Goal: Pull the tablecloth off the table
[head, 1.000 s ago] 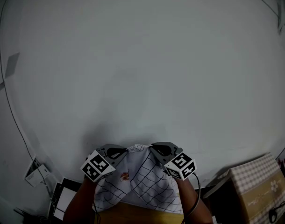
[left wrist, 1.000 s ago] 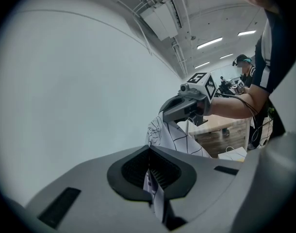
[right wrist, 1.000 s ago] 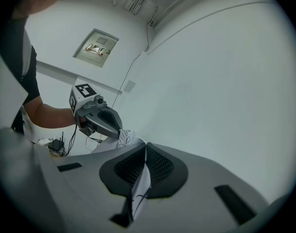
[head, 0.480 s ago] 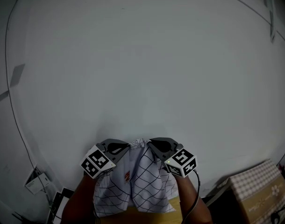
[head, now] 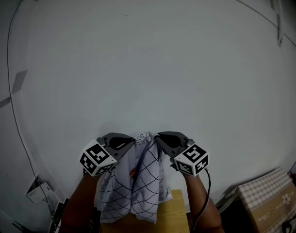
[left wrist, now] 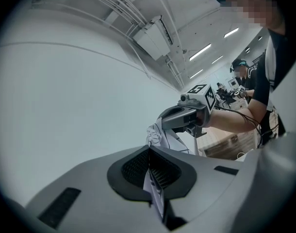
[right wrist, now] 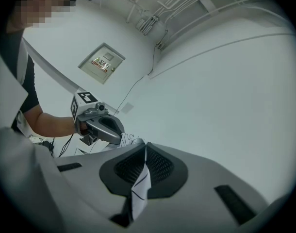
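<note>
The tablecloth (head: 140, 183), white with a thin black grid, hangs bunched between my two grippers in front of a pale wall. My left gripper (head: 133, 141) is shut on its top edge from the left, my right gripper (head: 156, 139) from the right, with their tips close together. In the left gripper view a strip of tablecloth (left wrist: 155, 195) is pinched between the closed jaws of my left gripper (left wrist: 149, 152), and the right gripper (left wrist: 163, 125) shows ahead. In the right gripper view my right gripper (right wrist: 145, 147) clamps a fold of tablecloth (right wrist: 139, 193).
A wooden table top (head: 174, 216) shows below the hanging cloth. A cardboard box with a checked cover (head: 269, 198) stands at the lower right. A cable (head: 14, 125) runs down the wall at the left, with a socket (head: 35, 189) near the floor.
Both grippers have risen together with the cloth. More of the cloth now hangs free below them, and it has drawn into a narrower bunch.
</note>
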A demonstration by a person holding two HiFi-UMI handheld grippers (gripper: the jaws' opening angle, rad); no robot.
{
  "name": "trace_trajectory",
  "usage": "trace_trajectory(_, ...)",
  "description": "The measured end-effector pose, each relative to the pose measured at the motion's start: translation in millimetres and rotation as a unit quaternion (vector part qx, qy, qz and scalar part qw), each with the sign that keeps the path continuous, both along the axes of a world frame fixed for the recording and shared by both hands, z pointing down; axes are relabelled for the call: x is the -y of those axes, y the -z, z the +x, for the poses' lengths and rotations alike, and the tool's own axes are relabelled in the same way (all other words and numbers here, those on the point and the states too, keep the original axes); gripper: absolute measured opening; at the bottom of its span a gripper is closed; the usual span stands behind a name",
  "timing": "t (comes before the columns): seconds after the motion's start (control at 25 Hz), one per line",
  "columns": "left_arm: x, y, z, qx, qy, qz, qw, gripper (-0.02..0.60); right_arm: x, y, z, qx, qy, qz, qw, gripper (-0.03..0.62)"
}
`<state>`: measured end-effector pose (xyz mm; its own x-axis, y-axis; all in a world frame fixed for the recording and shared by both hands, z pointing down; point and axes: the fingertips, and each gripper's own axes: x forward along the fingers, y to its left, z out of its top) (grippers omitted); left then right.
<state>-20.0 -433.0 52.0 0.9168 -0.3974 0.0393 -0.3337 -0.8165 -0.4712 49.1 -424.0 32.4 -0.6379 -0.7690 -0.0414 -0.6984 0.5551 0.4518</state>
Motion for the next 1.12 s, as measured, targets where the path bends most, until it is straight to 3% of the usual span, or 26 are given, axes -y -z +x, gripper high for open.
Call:
trace_trajectory(0.56,-5.2,60.6,-5.1,-0.081,-0.058,-0.040,0.9942,0.011,-6.9,60.3,-3.7,-0.003,0.006,0.053,0.999,0.020)
trace_trajectory(1.12,-21.8,103.4,6.9,-0.119,-0.104,-0.051,0.9862,0.012,-23.6,99.0,11.1,0.020,0.007,0.082,0.996,0.020)
